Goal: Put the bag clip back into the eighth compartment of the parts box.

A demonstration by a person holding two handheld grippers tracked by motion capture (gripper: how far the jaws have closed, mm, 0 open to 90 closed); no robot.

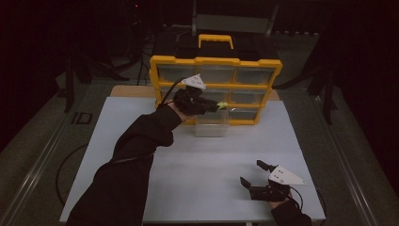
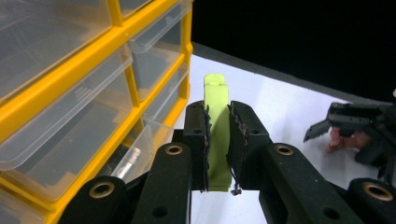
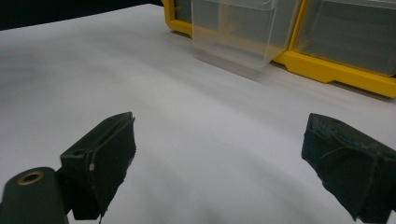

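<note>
A yellow cabinet (image 1: pixel 215 61) of clear drawers stands at the back of the white table (image 1: pixel 141 122). One clear drawer (image 1: pixel 212 124) sits pulled out in front of its bottom row, also seen as the drawer (image 3: pixel 240 28) in the right gripper view. My left gripper (image 1: pixel 220 106) hovers just above that drawer, shut on a small lime-green block (image 2: pixel 217 128) that stands up between its jaws. My right gripper (image 1: pixel 251 173) rests open near the table's front right, jaws wide apart over bare tabletop; it shows far off as the right gripper (image 2: pixel 327 128) in the left gripper view.
The cabinet (image 2: pixel 84 93) has a black top with a yellow handle (image 1: pixel 215 39). A small metal part (image 2: pixel 128 156) lies in the low drawer beside my left jaws. Dark floor, stands and cables surround the table.
</note>
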